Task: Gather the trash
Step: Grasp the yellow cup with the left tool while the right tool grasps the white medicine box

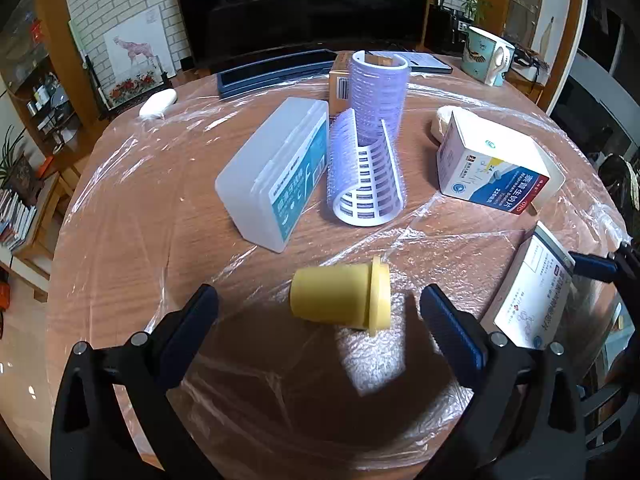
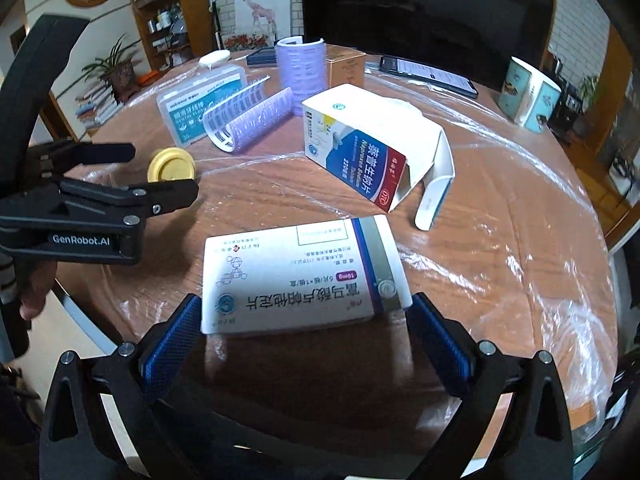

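A yellow plastic cap [image 1: 340, 298] lies on its side on the wrapped round table [image 1: 160, 200]. My left gripper [image 1: 320, 300] is open, with one finger on each side of the cap and neither touching it. From the right wrist view the cap [image 2: 172, 166] shows between the left gripper's fingers [image 2: 172, 196]. A flat white medicine box [image 2: 300, 280] with a purple stripe sits between the blue pads of my right gripper [image 2: 306, 304]. Both pads press its near corners, and its near end is raised off the table.
Two purple hair rollers [image 1: 368, 152], a translucent floss case [image 1: 276, 172] and an opened blue-and-white medicine carton [image 1: 492, 168] stand mid-table. Farther back are an orange box [image 1: 340, 84], a phone [image 2: 428, 74], a mug [image 1: 486, 56] and a dark case [image 1: 276, 72]. Crinkled plastic film covers the tabletop.
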The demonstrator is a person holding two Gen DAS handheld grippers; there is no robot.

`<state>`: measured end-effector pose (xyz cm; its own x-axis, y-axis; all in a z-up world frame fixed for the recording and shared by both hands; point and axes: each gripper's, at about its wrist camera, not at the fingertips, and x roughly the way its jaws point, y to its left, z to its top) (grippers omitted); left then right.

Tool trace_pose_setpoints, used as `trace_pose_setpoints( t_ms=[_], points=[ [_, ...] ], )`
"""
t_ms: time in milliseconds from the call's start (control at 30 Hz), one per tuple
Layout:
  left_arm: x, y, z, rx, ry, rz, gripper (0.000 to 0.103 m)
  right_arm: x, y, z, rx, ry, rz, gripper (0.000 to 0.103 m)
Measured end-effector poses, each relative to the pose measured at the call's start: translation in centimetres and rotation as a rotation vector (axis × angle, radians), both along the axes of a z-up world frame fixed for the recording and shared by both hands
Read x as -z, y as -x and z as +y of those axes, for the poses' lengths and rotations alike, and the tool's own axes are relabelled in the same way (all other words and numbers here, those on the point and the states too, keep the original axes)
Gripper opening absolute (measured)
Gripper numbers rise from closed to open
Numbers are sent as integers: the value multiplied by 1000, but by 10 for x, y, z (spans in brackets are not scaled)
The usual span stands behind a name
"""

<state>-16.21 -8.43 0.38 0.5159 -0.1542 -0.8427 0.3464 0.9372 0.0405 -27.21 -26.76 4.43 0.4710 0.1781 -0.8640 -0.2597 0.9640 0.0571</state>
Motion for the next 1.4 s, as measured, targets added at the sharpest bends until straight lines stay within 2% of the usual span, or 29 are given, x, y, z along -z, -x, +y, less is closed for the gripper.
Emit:
trace_pose_setpoints(
  t_ms=[133, 400, 500, 667, 800, 867, 900, 967, 1167, 1400],
  points=[
    [0, -2, -1, 20, 12, 5, 101, -5, -1, -2, -32, -17, -9, 99],
    [0, -6, -5, 41, 23, 22, 101, -1, -9, 3, -97, 16, 1, 99],
    [1, -5, -4, 44, 32, 24, 97, -2, -8, 3, -97, 10, -5, 99],
    [4, -3, -4, 45, 30, 32, 79, -5, -8, -1, -85, -14, -11, 95],
    [0, -2, -3, 46, 64, 38, 63, -6, -7, -3, -79, -29, -12, 94],
    [-1, -3, -1, 44, 86, 45, 50, -7, -6, -4, -75, -38, -13, 94],
    [-2, -3, -1, 45, 97, 48, 48, -7, -6, -5, -71, -45, -12, 94],
    [-5, -2, -1, 43, 103, 42, 45, -8, -5, -6, -68, -55, -11, 94],
    [-12, 5, -5, 48, 94, 18, 45, -9, -5, -13, -46, -92, -8, 94],
    [-17, 11, -6, 25, 121, 12, 45, -15, -5, -21, -27, -117, -20, 94]
  ],
)
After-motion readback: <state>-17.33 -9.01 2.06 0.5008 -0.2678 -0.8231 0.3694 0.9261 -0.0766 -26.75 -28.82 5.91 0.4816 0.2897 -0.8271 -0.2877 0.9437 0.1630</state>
